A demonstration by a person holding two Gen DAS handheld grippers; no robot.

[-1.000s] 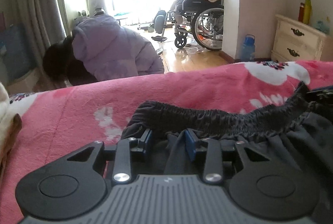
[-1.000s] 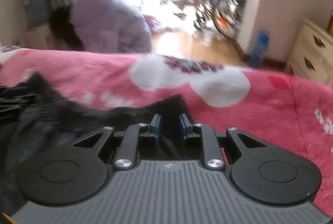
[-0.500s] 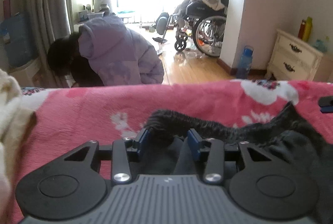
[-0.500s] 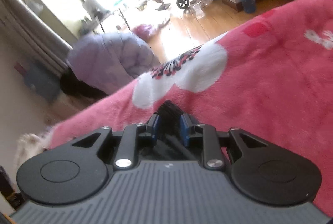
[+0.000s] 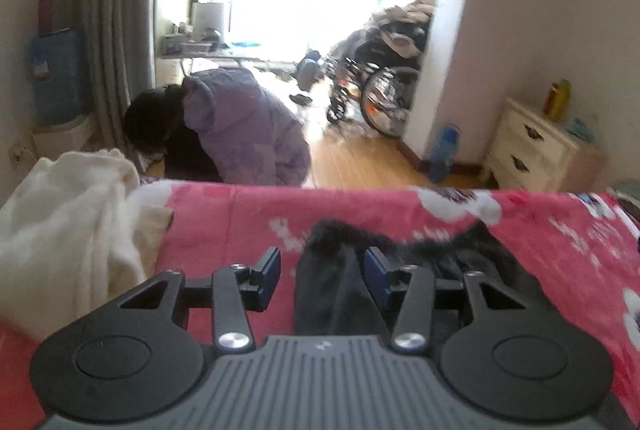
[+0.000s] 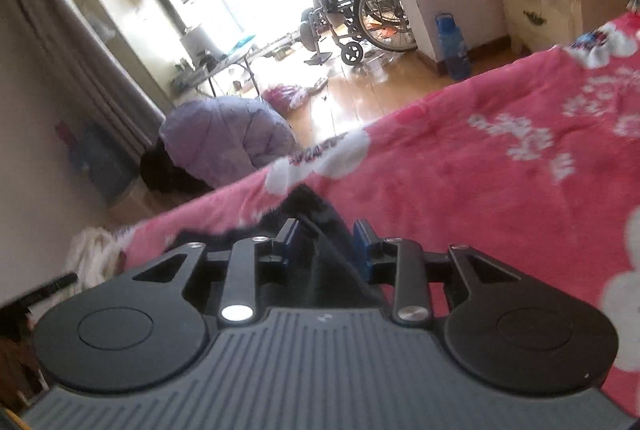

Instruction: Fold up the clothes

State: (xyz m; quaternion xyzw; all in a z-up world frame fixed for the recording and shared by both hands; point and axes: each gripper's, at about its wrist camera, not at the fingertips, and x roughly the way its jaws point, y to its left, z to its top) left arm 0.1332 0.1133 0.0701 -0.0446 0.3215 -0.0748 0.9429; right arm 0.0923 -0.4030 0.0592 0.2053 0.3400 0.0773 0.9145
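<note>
the left gripper point(image 5: 322, 276) has its jaws spread wide, a fold of the dark shorts point(image 5: 332, 294) standing between the blue pads point(image 5: 376, 272); the cloth sits against the right pad, clear of the left one, so the gripper has no hold on it. the shorts lie bunched on the pink blanket point(image 5: 224, 226) near its far edge, the gathered waistband running off to the right. a cream garment point(image 5: 68, 226) is heaped at the blanket's left edge.

the right gripper point(image 6: 326, 244) is tilted, jaws parted about halfway, with a ridge of the shorts point(image 6: 320, 254) rising between the fingers; whether the pads press the cloth cannot be told. this end of the shorts lies near the blanket's point(image 6: 480, 170) far edge, by a white flower print.

past the bed a person point(image 5: 240, 134) in a lilac jacket crouches on the wood floor. a wheelchair point(image 5: 372, 86) stands by the bright window, a blue bottle point(image 5: 444, 150) against the wall, and a white nightstand point(image 5: 532, 146) in the corner.
</note>
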